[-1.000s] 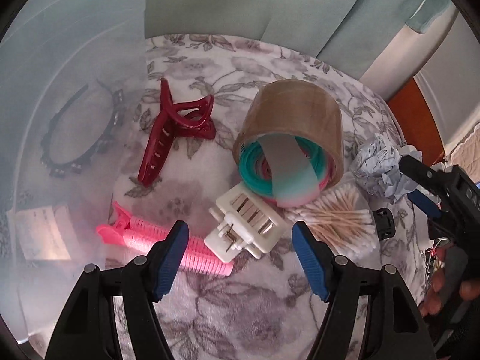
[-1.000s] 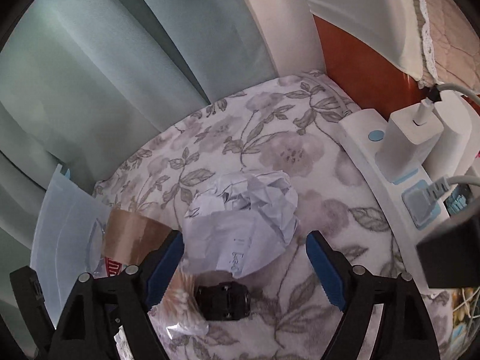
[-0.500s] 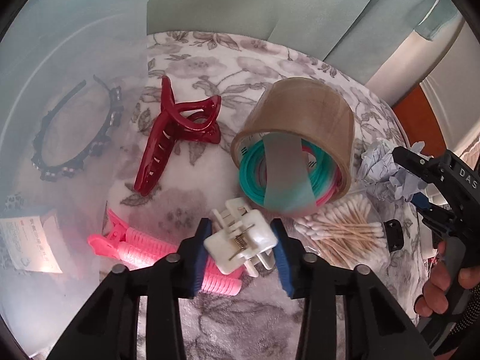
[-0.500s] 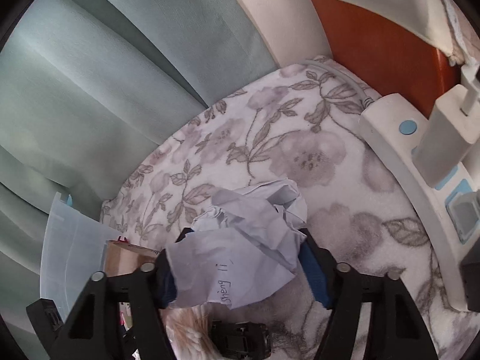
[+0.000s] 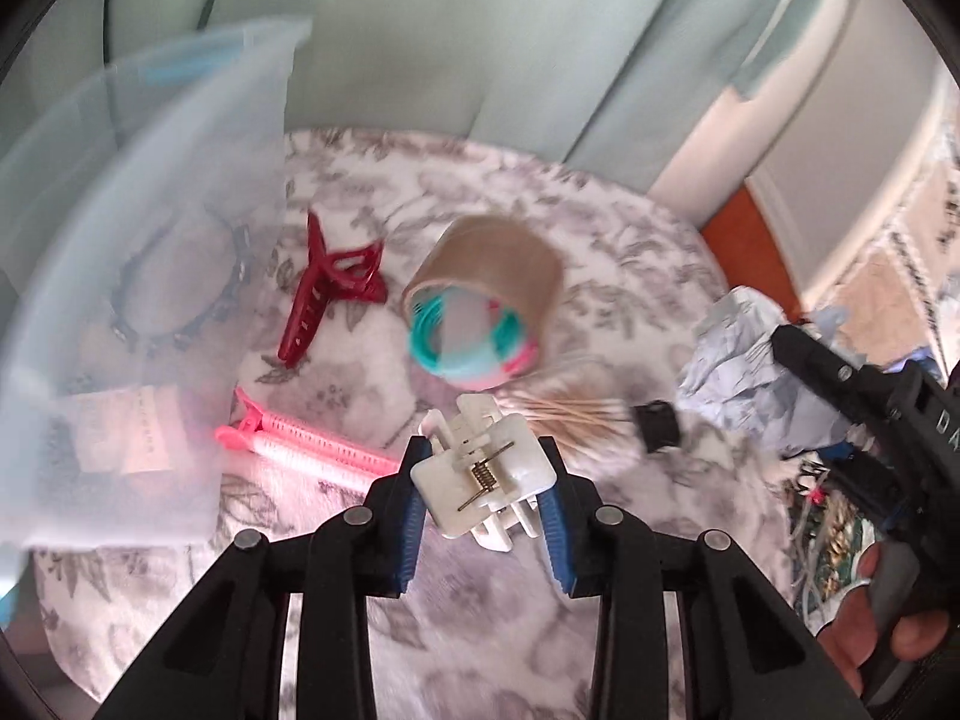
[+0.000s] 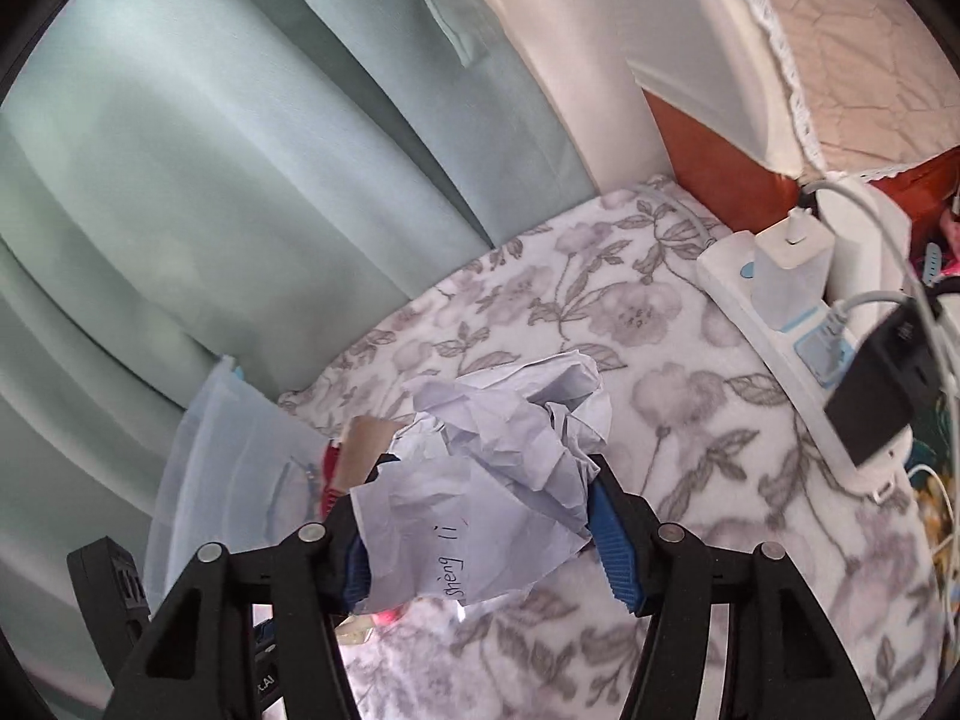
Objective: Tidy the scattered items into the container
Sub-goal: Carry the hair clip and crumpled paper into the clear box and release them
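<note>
A white plastic claw clip point(image 5: 483, 476), boxy and ribbed with a bare metal coil spring across its back, is pinched between the ridged blue pads of the left claw point(image 5: 483, 495). It was lying on the floral cloth point(image 5: 630, 264) a second ago with the pads wide on either side; the jaws have just been closing, and the clip is now lifted clear of the cloth. The surface carrying everything is soft, fleecy and printed with grey flowers; whether it is a counter or a bed cannot be told.

At 12 o'clock from the held clip lies a brown tape roll point(image 5: 492, 267) on its side, with teal and pink bands point(image 5: 462, 348) tucked inside it. A bundle of cotton swabs point(image 5: 570, 414) sits at 1 o'clock, a dark red claw clip point(image 5: 327, 288) at 11 o'clock, and a slim pink ridged clip point(image 5: 312, 441) at 9 o'clock. The container point(image 5: 138, 240), translucent frosted plastic, fills the 9 to 11 o'clock side; a dark toothed headband point(image 5: 180, 294) is seen blurred through its wall.

A ball of crumpled white paper point(image 6: 498, 480) with handwriting is squeezed between the pads of the right claw point(image 6: 480, 540), whose jaws have likewise just been closing; earlier the paper rested on the cloth between open pads. A white power strip point(image 6: 774, 324) with chargers lies at 2 o'clock.
</note>
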Action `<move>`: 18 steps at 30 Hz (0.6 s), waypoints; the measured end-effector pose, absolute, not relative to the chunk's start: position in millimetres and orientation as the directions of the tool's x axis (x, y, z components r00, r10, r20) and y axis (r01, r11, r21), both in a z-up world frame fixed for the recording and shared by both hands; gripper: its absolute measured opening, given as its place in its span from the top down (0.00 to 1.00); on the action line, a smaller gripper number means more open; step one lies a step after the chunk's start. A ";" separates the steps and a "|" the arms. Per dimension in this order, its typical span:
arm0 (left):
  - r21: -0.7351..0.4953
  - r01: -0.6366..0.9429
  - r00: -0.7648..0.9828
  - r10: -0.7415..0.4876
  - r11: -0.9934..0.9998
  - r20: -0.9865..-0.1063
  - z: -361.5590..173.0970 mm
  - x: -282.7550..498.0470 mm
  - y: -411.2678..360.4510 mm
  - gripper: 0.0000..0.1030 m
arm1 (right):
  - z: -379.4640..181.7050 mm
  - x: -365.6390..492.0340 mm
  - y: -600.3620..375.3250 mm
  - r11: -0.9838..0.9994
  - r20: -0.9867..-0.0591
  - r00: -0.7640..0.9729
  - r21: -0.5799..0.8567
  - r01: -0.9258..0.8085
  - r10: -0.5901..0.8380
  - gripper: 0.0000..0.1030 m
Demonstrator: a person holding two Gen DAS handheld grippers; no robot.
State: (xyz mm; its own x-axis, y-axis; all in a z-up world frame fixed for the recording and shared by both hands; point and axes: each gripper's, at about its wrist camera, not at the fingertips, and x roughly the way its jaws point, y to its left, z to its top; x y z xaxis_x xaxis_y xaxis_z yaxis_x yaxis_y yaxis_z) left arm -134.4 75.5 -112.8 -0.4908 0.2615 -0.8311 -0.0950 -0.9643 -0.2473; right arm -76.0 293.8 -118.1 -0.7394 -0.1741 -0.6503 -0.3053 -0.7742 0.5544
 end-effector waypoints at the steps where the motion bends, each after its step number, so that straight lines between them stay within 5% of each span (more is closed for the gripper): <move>1: -0.246 -0.102 -0.506 0.263 -0.964 -0.821 -103.8 -129.2 75.3 0.65 | -112.0 -69.9 290.1 -0.776 -0.643 -0.746 0.556 -0.298 -0.175 0.38; 18: -0.275 -0.085 -0.762 0.241 -0.958 -0.601 25.4 -49.7 10.7 0.65 | 21.6 3.6 216.3 -0.829 -0.409 -0.888 0.556 -0.062 -0.208 0.38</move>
